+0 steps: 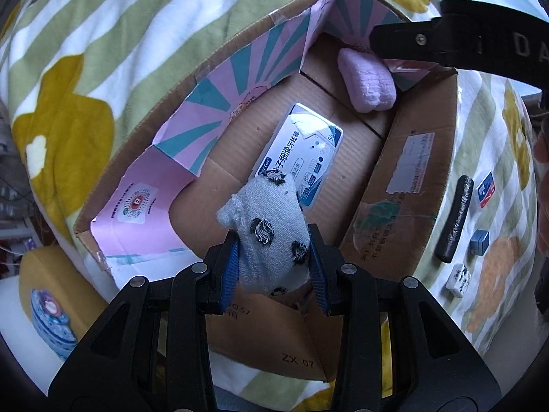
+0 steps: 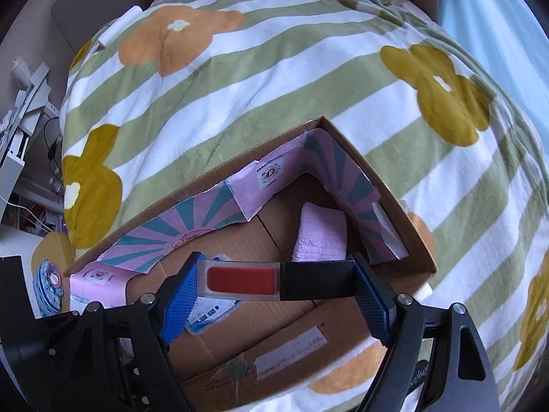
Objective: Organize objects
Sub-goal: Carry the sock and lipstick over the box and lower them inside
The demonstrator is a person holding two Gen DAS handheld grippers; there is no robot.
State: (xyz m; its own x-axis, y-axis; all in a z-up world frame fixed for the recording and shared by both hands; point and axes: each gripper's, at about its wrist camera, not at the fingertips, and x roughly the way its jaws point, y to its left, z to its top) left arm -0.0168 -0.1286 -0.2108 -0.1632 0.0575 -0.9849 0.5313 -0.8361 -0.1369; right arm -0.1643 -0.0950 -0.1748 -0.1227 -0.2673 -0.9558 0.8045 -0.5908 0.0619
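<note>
We see the left hand-held gripper (image 1: 274,267) pinching a grey spotted sock (image 1: 271,237) between its blue pads, hanging over the open cardboard box (image 1: 411,185) on the bed's striped flower blanket (image 1: 103,51). Inside the box, a blue-and-white floss pick packet (image 1: 305,147) lies at 12 o'clock from the sock, and a pink foam piece (image 1: 367,82) sits further at 1 o'clock. The right hand-held gripper (image 2: 274,292) clamps a lip gloss tube (image 2: 274,279) end to end, crosswise, above the same box. Small items lie on the blanket at 3 o'clock, outside the box.
</note>
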